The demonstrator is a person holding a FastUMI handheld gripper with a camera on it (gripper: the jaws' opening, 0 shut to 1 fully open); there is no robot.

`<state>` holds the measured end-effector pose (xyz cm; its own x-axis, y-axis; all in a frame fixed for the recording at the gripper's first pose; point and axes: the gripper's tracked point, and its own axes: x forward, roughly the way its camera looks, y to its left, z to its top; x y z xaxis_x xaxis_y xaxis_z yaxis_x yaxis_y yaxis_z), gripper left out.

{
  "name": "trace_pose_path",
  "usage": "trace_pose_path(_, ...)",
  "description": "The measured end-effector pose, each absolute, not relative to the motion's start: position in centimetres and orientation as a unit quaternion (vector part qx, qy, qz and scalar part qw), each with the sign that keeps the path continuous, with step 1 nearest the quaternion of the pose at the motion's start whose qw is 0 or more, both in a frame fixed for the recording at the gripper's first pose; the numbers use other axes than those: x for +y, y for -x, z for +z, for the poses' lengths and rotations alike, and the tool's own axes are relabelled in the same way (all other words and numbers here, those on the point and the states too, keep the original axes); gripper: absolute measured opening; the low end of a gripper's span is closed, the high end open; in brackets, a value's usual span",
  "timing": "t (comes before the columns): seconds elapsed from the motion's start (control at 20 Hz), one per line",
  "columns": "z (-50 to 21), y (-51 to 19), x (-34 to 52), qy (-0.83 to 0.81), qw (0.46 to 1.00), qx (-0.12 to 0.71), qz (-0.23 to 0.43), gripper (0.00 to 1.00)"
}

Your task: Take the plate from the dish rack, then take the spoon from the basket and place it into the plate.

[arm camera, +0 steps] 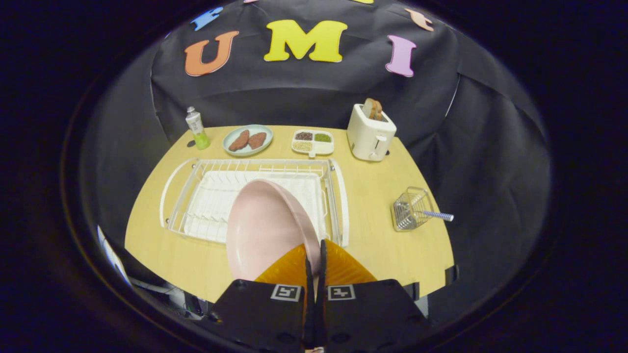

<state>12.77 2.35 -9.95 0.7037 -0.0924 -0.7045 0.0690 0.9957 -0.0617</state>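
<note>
The gripper (314, 257) is clamped on the near rim of the pink plate (262, 230), both orange fingers (289, 269) pressing it — the plate tilts up over the white dish rack (338, 196). Bare counter (373, 230) lies right of the rack, up to the wire basket (409, 208) near the counter's right edge — the spoon (438, 215) juts from it, well apart from the fingers.

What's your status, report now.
Gripper shut on pink plate rim, plate lifted on edge over dish rack. Spoon waiting in wire basket, handle poking out. Table between rack and basket open.
</note>
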Motion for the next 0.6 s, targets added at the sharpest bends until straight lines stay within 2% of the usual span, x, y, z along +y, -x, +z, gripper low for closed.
trace_pose_path(0.3, -16.0, -9.0, 1.2, -0.035, 0.916, 0.399, 0.023, 0.06)
trace_pose_path(0.6, -22.9, -7.2, -0.9, -0.063, 0.898, 0.434, 0.033, 0.06)
